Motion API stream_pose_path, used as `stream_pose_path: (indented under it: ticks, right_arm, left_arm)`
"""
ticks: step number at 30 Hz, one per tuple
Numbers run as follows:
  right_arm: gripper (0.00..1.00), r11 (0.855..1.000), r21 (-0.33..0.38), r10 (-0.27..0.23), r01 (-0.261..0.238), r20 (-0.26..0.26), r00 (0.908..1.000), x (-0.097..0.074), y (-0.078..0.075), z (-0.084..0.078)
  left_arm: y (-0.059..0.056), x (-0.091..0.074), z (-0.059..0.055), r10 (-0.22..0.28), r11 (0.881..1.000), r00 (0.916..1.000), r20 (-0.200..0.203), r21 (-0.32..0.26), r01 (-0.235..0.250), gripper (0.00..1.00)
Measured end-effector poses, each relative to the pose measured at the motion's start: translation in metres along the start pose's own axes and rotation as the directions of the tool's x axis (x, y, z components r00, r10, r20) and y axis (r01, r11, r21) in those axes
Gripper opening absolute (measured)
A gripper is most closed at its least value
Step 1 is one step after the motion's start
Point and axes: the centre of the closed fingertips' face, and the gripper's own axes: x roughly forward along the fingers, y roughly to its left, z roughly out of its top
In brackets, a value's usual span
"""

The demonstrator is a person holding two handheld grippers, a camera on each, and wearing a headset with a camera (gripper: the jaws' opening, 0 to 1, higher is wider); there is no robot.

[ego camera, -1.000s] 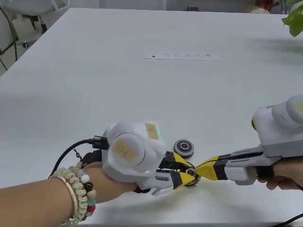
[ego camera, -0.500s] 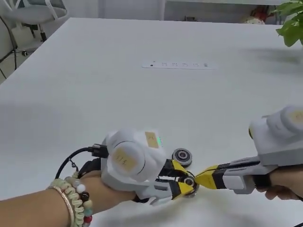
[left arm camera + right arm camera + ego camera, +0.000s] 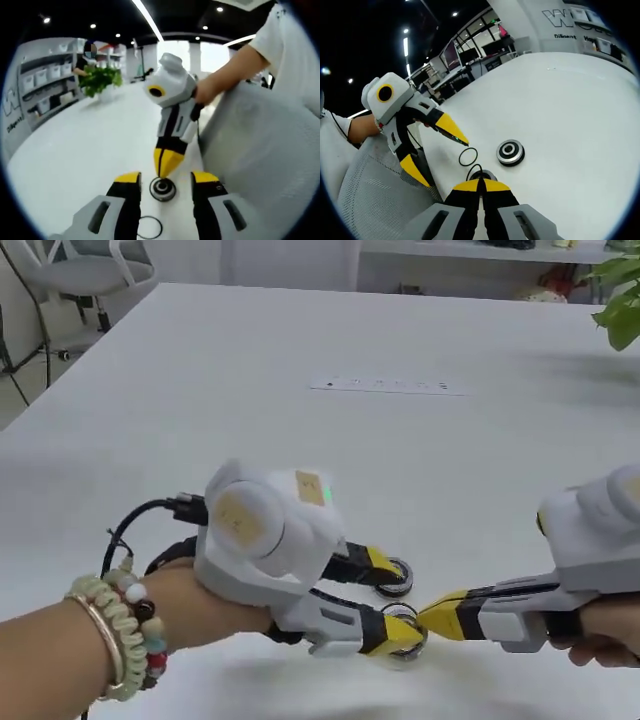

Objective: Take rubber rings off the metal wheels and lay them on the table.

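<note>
Pinches a rubber ring between the fully closed jaws of the right gripper, lifting it partly off the near metal wheel. Straddles that wheel with the left gripper, jaws wide apart and holding nothing. Beyond, on the table: a loose ring and a second wheel, ring on.

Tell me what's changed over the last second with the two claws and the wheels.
The left claw has opened: its jaws, close together at the near wheel before, now stand wide apart either side of it. The right claw stays shut, pinching a rubber ring at that wheel; the second wheel still lies nearby on the table.
</note>
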Motion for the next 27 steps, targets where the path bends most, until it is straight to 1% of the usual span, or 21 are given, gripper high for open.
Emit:
stream_pose_path:
  ticks: [1, 2, 4, 6, 8, 9, 10, 12, 14, 15, 17, 20, 22, 24, 25, 27]
  right_arm:
    - [0.00, 1.000, 0.001, 0.000, 0.000, 0.004, 1.0000, -0.001, 0.000, 0.001]
    - [0.00, 1.000, 0.004, 0.000, 0.000, 0.008, 1.0000, -0.001, 0.000, 0.002]
    - [0.00, 1.000, 0.011, 0.003, -0.003, 0.025, 0.9997, -0.003, 0.001, 0.006]
    - [0.00, 1.000, 0.018, 0.004, -0.004, 0.043, 0.9991, -0.005, 0.002, 0.010]
    - [0.00, 1.000, 0.026, 0.003, -0.005, 0.057, 0.9984, -0.006, 0.002, 0.013]
    - [0.00, 1.000, 0.028, 0.003, -0.005, 0.062, 0.9980, -0.007, 0.002, 0.014]
    - [0.00, 0.999, 0.034, 0.005, -0.007, 0.069, 0.9976, -0.008, 0.001, 0.015]
    - [0.00, 0.999, 0.041, 0.005, -0.008, 0.080, 0.9968, -0.009, 0.001, 0.017]
    - [0.00, 0.999, 0.051, 0.005, -0.010, 0.093, 0.9956, -0.011, 0.001, 0.020]
    - [0.00, 0.998, 0.056, 0.006, -0.012, 0.103, 0.9946, -0.012, 0.001, 0.022]
    - [0.00, 0.998, 0.060, 0.005, -0.012, 0.118, 0.9930, -0.014, 0.001, 0.026]
    - [0.00, 0.997, 0.070, 0.005, -0.015, 0.142, 0.9898, -0.016, 0.001, 0.031]
    - [0.00, 0.996, 0.085, 0.013, -0.027, 0.160, 0.9870, -0.018, 0.002, 0.036]
    - [0.00, 0.996, 0.086, 0.022, -0.039, 0.185, 0.9826, -0.021, 0.005, 0.042]
    - [0.00, 0.996, 0.086, 0.023, -0.040, 0.192, 0.9811, -0.022, 0.005, 0.044]
    - [0.00, 0.995, 0.085, 0.026, -0.045, 0.211, 0.9772, -0.023, 0.007, 0.050]
  left_arm:
    - [0.001, -0.003, 0.003, 0.001, 1.000, 0.9999, 0.011, -0.009, -0.001, 0.45]
    - [0.002, -0.007, 0.006, -0.001, 1.000, 0.9998, 0.020, -0.017, 0.001, 0.47]
    - [0.005, -0.017, 0.012, 0.004, 1.000, 0.9993, 0.037, -0.024, -0.003, 0.49]
    - [0.007, -0.027, 0.015, 0.011, 1.000, 0.9992, 0.038, -0.022, -0.010, 0.51]
    - [0.013, -0.040, 0.014, 0.053, 0.998, 0.9984, 0.017, 0.014, -0.054, 0.54]
    - [0.016, -0.048, 0.015, 0.077, 0.997, 0.9970, 0.009, 0.026, -0.077, 0.57]
    - [0.017, -0.053, 0.016, 0.084, 0.996, 0.9964, 0.013, 0.021, -0.084, 0.60]
    - [0.019, -0.064, 0.019, 0.108, 0.994, 0.9936, 0.032, 0.010, -0.108, 0.66]
    - [0.020, -0.077, 0.020, 0.132, 0.991, 0.9900, 0.049, -0.012, -0.132, 0.69]
    - [0.020, -0.082, 0.019, 0.144, 0.990, 0.9882, 0.052, -0.012, -0.144, 0.70]
    - [0.020, -0.092, 0.016, 0.170, 0.985, 0.9838, 0.055, -0.022, -0.169, 0.73]
    - [0.020, -0.107, 0.009, 0.214, 0.977, 0.9753, 0.054, -0.033, -0.213, 0.76]
    - [0.019, -0.112, 0.003, 0.230, 0.973, 0.9716, 0.055, -0.044, -0.228, 0.77]
    - [0.015, -0.116, -0.007, 0.240, 0.969, 0.9695, 0.049, -0.068, -0.237, 0.77]
    - [0.014, -0.119, -0.013, 0.252, 0.965, 0.9669, 0.041, -0.086, -0.248, 0.78]
    - [0.012, -0.122, -0.022, 0.273, 0.956, 0.9613, 0.035, -0.117, -0.267, 0.78]
